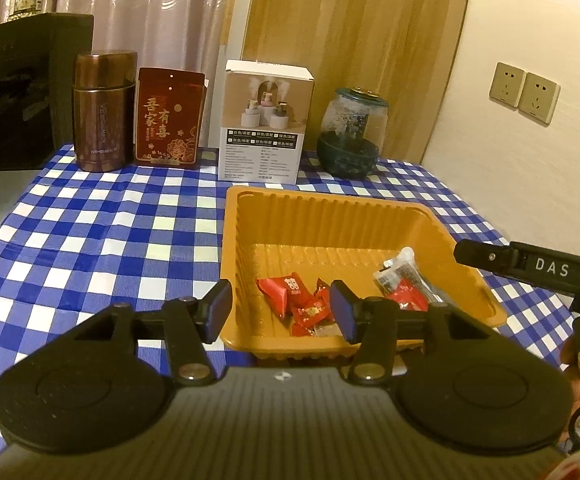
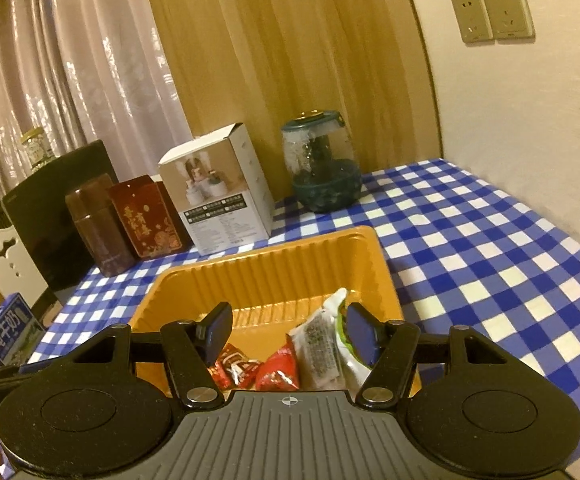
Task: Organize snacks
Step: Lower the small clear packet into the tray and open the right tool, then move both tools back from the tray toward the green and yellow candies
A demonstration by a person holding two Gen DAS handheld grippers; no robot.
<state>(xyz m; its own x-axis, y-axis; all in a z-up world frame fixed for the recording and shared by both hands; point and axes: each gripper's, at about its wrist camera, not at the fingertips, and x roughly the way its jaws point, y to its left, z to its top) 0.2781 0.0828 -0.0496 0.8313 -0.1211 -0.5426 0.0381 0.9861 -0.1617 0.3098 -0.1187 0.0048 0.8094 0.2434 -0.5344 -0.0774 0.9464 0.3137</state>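
An orange plastic tray [image 1: 250,216] sits on the blue-and-white checked cloth. In it lie several red wrapped candies [image 1: 286,294] and a clear-and-white snack packet [image 1: 398,270]. My left gripper [image 1: 281,310] stands open over the tray's near left corner, its pads pressing on nothing. A black finger of the right gripper [image 1: 486,257] reaches in over the tray's right rim. In the right wrist view my right gripper [image 2: 289,332] is open above the tray [image 2: 274,246]. The white packet [image 2: 322,344] lies loose below its fingers, next to the red candies [image 2: 278,372].
Along the back edge stand a brown flask [image 1: 104,116], a red tin [image 1: 169,120], a white box [image 1: 264,128] and a glass jar [image 1: 352,132]. A black box [image 1: 22,92] is at far left. A blue milk carton [image 2: 8,336] stands off the table's left side. The wall is close on the right.
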